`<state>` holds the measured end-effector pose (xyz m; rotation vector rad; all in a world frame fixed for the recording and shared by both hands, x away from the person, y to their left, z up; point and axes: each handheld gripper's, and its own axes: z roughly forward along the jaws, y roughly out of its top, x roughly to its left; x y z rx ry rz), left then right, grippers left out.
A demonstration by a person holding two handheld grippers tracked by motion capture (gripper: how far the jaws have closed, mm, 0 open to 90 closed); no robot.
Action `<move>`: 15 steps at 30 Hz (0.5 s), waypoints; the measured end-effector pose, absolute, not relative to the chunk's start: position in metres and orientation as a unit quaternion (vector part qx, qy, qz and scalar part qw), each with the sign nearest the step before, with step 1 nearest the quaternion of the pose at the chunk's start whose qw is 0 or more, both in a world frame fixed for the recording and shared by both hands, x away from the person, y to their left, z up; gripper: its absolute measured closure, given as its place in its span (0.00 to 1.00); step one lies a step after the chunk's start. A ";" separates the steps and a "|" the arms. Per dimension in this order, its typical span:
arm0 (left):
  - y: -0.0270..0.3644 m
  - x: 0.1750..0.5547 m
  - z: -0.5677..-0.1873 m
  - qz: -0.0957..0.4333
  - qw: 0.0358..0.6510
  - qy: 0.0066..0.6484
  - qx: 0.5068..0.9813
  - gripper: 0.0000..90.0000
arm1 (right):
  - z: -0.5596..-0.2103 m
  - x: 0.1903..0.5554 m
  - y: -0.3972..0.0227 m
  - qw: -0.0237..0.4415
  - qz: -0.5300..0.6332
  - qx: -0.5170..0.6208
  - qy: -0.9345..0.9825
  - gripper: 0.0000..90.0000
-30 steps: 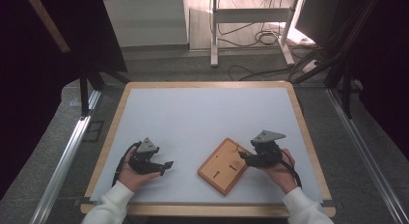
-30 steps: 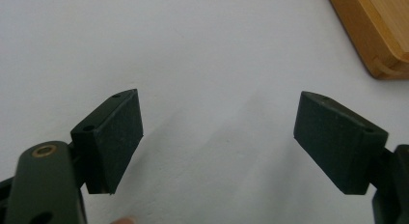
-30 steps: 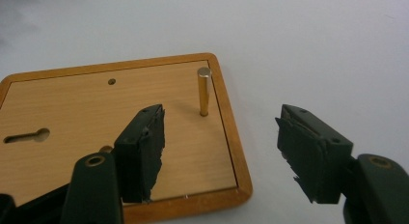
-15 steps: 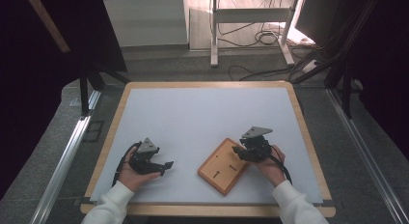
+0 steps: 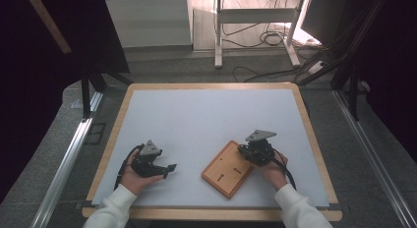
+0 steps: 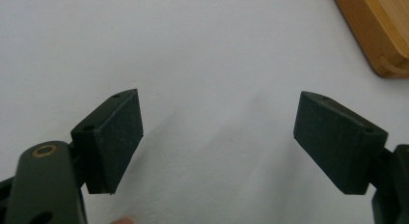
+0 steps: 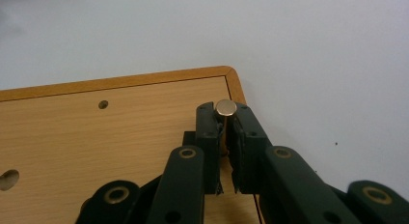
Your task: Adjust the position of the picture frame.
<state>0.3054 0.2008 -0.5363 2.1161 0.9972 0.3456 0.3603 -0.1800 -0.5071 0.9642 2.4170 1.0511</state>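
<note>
While your right gripper (image 7: 225,132) sits over the near right corner of the wooden board (image 7: 96,137), its jaws have just been closing and now pinch the shank of a small brass-headed pin (image 7: 225,107), whose round head stands just above the jaw tips. The pin looks upright, so its long axis runs along your jaws and off the board face; I judge that the coming move is a straight pull or push along that line, not sideways. The board's rounded corner lies just past the jaw tips, and bare white table surface (image 7: 313,50) opens beyond it, so you have room there. In the high view the board (image 5: 227,169) lies slantwise, its long axis running from your right gripper (image 5: 255,152) down toward the table's near edge. Your left gripper (image 5: 162,168) rests well apart from it, jaws wide with nothing between them, the board's corner (image 6: 381,31) far off past its right jaw.
</note>
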 end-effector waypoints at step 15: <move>0.201 0.306 -0.537 0.135 0.378 0.390 0.829 0.19 | -0.506 0.363 -0.186 0.139 0.392 0.349 0.840 0.94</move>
